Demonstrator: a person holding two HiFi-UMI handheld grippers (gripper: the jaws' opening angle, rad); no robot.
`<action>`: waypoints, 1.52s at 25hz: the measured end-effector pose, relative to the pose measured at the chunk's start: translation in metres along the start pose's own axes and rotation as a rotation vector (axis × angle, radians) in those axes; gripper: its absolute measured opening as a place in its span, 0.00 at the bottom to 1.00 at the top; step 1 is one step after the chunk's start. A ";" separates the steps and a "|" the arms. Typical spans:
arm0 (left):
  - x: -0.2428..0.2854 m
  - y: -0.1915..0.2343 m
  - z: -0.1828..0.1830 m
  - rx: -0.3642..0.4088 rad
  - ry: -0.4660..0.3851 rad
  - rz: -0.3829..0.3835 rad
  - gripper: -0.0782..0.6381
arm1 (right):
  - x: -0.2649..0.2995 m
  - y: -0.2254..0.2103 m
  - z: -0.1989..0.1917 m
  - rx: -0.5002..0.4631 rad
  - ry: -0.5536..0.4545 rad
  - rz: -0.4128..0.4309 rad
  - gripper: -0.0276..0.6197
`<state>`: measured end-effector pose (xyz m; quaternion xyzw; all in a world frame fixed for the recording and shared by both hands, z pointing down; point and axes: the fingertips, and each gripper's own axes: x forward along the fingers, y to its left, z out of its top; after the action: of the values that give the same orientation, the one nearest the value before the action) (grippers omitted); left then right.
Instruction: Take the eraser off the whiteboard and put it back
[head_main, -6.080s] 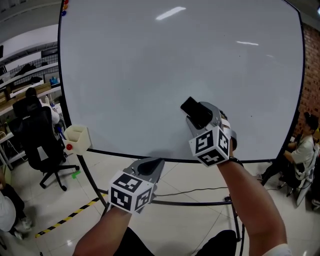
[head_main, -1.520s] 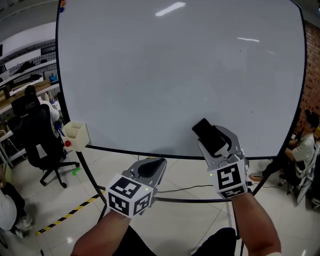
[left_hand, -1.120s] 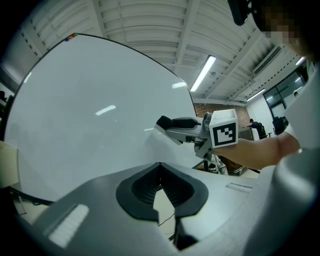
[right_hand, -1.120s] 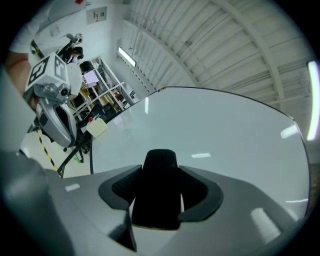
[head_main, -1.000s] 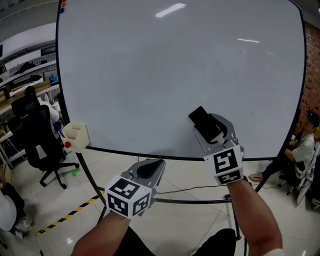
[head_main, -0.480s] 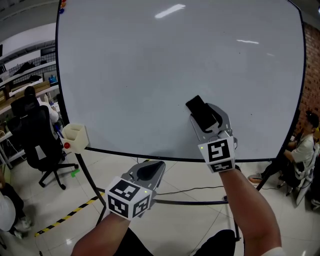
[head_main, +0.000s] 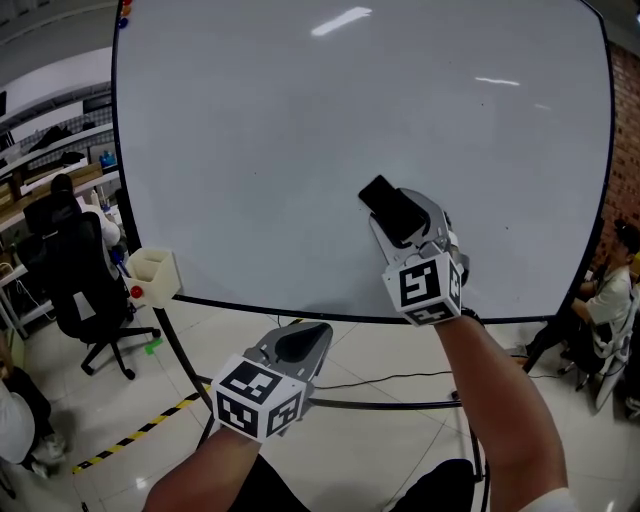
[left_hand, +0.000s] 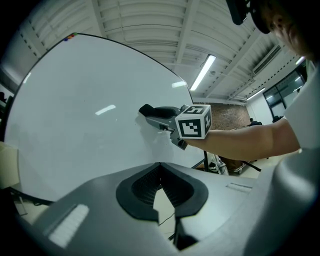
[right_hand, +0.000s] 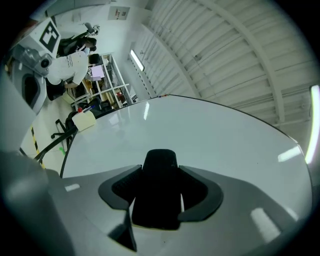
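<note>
My right gripper (head_main: 397, 222) is shut on the black eraser (head_main: 390, 210), which it holds up in front of the big whiteboard (head_main: 300, 130), close to its lower middle. In the right gripper view the eraser (right_hand: 158, 187) fills the gap between the jaws, with the whiteboard (right_hand: 210, 135) right behind it. Whether the eraser touches the board I cannot tell. My left gripper (head_main: 298, 340) hangs low, below the board's bottom edge, shut with nothing in it. From the left gripper view I see the right gripper (left_hand: 162, 116) holding the eraser (left_hand: 146, 109) beside the board.
A cream marker holder (head_main: 153, 274) hangs at the board's lower left corner. The board's black stand (head_main: 190, 375) runs below it. Office chairs (head_main: 75, 285) and desks are at the left; a seated person (head_main: 600, 300) is at the right.
My right gripper has carried the eraser up and to the left along the board and rolled a little. The left gripper has stayed where it was.
</note>
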<state>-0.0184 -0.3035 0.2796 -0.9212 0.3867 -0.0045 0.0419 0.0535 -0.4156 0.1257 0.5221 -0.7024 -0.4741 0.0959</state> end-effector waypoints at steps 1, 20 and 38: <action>0.000 0.001 0.000 -0.002 -0.001 0.002 0.13 | 0.002 0.001 0.000 0.005 0.005 0.002 0.39; -0.002 0.000 -0.001 -0.001 -0.001 -0.003 0.13 | 0.019 -0.002 -0.025 0.031 0.101 -0.006 0.40; -0.001 -0.002 -0.005 -0.002 0.007 -0.004 0.13 | -0.007 0.003 -0.030 -0.011 0.136 0.007 0.41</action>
<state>-0.0183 -0.3015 0.2845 -0.9221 0.3848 -0.0072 0.0396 0.0736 -0.4269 0.1469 0.5502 -0.6935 -0.4410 0.1480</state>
